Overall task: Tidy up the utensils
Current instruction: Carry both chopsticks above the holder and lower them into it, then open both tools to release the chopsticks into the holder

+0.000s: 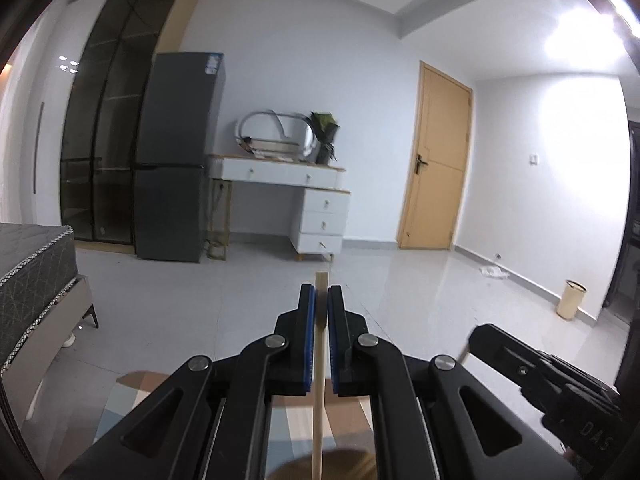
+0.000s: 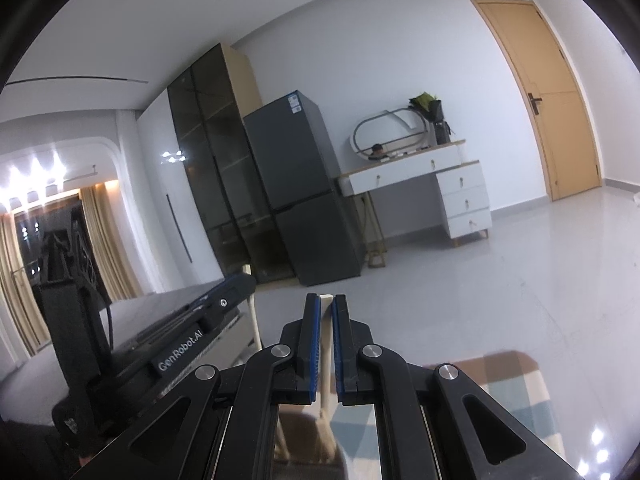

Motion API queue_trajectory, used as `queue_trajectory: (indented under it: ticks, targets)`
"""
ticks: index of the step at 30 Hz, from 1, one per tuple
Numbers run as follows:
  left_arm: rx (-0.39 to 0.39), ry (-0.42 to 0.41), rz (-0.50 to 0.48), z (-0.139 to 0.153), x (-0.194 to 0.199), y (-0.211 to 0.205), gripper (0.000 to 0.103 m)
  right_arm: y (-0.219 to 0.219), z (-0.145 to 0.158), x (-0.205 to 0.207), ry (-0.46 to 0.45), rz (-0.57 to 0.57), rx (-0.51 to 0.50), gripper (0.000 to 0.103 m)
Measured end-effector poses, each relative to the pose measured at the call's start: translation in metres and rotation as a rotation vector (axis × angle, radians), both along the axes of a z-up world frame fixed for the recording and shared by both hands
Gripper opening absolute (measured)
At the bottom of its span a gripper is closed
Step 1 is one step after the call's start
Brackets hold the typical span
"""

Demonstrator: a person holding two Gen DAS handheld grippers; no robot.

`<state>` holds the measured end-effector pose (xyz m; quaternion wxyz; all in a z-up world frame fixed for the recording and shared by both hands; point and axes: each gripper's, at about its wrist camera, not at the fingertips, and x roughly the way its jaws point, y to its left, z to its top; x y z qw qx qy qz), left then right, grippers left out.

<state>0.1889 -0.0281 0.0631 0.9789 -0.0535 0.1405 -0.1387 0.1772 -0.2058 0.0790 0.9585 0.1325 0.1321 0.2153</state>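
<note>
Carrying one pale wooden utensil handle in each black gripper, upright.

Left gripper (image 1: pixel 321 300) clenches a thin light-wood stick (image 1: pixel 319 380) at lower centre; right gripper (image 2: pixel 327 312) clamps a cream flat handle (image 2: pixel 326 344), likely held upright for slotting into a holder.

A home bedroom — bed (image 1: pixel 36 276), fridge (image 1: pixel 176 152), dresser (image 1: pixel 300 196).
</note>
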Motion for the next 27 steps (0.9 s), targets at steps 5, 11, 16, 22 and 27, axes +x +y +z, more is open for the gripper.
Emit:
queue_trajectory:
  ticks: [5,11,16,22,27]
  targets:
    - [0.028,0.08,-0.065,0.001,-0.012,-0.002,0.002,0.005,-0.002,-0.013,0.027,0.026,-0.024,0.005]
    - [-0.014,0.276,-0.168,0.001,-0.022,0.006,0.002,0.011,-0.021,-0.01,0.174,0.103,-0.005,0.006]
    - [-0.027,0.429,-0.17,0.01,-0.037,0.007,0.005,0.009,-0.031,-0.022,0.295,0.106,-0.021,0.01]
    - [-0.011,0.362,-0.031,0.05,-0.101,0.009,0.065,-0.011,-0.008,-0.08,0.249,0.029,0.004,0.049]
    - [0.048,0.292,0.08,0.074,-0.155,0.01,0.087,-0.015,0.023,-0.137,0.154,-0.038,-0.006,0.076]
